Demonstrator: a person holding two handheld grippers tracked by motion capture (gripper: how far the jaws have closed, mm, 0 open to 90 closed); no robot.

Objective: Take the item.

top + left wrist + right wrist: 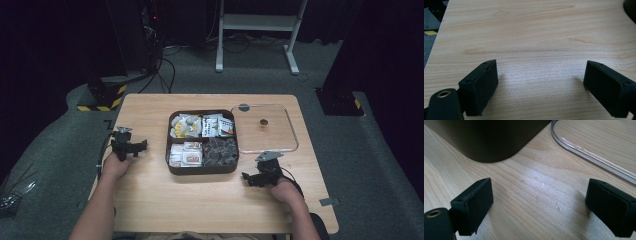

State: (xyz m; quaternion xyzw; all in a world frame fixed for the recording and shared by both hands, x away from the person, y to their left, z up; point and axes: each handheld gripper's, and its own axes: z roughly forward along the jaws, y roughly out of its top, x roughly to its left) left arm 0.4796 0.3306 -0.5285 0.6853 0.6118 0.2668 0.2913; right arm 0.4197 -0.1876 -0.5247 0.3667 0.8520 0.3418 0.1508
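Note:
A dark brown tray [202, 169] with four compartments of wrapped snacks sits mid-table. Its clear lid [265, 128] lies flat just to its right, a small round knob at its middle. My left gripper [127, 146] rests on the wood to the left of the tray, jaws wide apart over bare wood [540, 82]. My right gripper [259, 176] sits near the tray's front right corner, open with nothing between its jaws [539, 207]. In the right gripper view the tray's dark wall [489, 137] and the lid's clear rim [594, 157] lie just ahead.
The wooden table [210, 205] has bare room in front of the tray and along its left side. A small grey tab [329, 202] lies near the table's right front edge. Grey carpet, cables and a white desk frame [257, 25] lie beyond.

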